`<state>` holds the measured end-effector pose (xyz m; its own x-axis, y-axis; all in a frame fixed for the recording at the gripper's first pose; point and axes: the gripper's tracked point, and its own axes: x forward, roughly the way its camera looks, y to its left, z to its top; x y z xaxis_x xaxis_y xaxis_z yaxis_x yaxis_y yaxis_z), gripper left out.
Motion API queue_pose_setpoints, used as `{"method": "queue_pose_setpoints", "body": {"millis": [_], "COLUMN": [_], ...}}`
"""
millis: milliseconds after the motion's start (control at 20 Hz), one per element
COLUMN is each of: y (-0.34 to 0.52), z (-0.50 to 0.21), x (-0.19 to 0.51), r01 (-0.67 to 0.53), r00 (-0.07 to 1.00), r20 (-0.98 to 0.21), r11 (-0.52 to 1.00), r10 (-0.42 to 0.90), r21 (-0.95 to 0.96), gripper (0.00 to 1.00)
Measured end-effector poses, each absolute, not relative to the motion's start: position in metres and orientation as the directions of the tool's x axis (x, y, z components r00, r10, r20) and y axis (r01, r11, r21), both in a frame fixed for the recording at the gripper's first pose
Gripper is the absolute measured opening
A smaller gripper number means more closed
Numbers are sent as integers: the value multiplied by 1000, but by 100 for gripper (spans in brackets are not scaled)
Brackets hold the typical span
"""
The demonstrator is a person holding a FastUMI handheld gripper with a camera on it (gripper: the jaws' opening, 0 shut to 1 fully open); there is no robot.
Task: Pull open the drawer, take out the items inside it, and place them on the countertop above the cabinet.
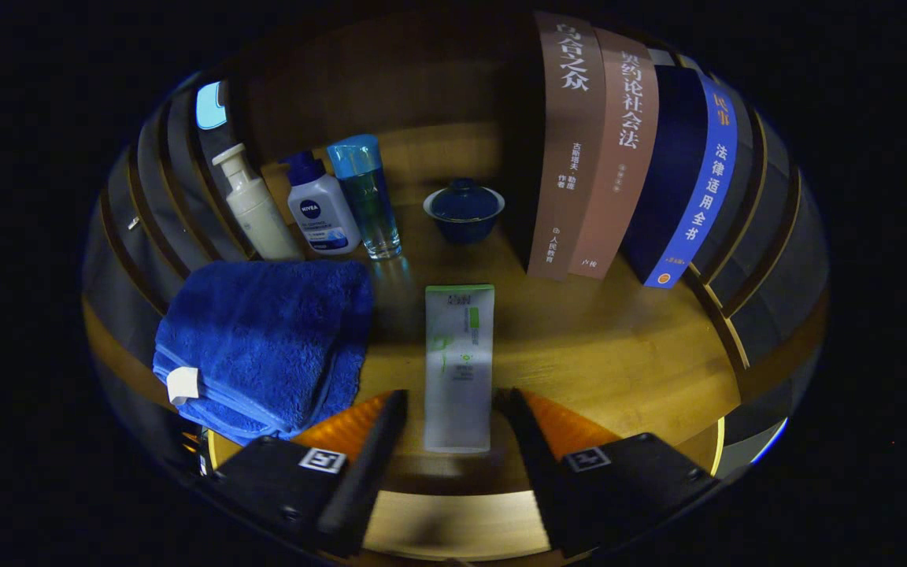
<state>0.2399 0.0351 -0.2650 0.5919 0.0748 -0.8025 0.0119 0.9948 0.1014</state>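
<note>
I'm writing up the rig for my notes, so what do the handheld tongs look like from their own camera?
The tongs have two long fingers that taper toward their tips, each growing out of a blocky black housing. Each housing carries a small square black-and-white marker on top. No cables show.

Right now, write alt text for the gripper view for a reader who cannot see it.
The gripper is open, its fingers either side of a white tube lying on the wooden countertop. A folded blue towel lies beside it; beyond stand three bottles, a lidded blue cup and upright books.
</note>
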Motion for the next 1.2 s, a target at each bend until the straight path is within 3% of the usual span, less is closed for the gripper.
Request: {"method": "queue_pose_setpoints", "body": {"millis": [50, 200, 400, 750, 1200], "y": [34, 29, 17, 15, 24], "z": [-263, -253, -218, -144, -133], "x": [237, 227, 201, 123, 0], "r01": [15, 18, 21, -6, -64], "r00": [591, 608, 686, 857, 961], "r20": [-803, -791, -726, -512, -260], "r11": [995, 994, 996, 994, 991], "r10": [75, 73, 49, 59, 94], "r21": [103, 106, 87, 106, 120], "gripper": [90, 100, 100, 100, 100]}}
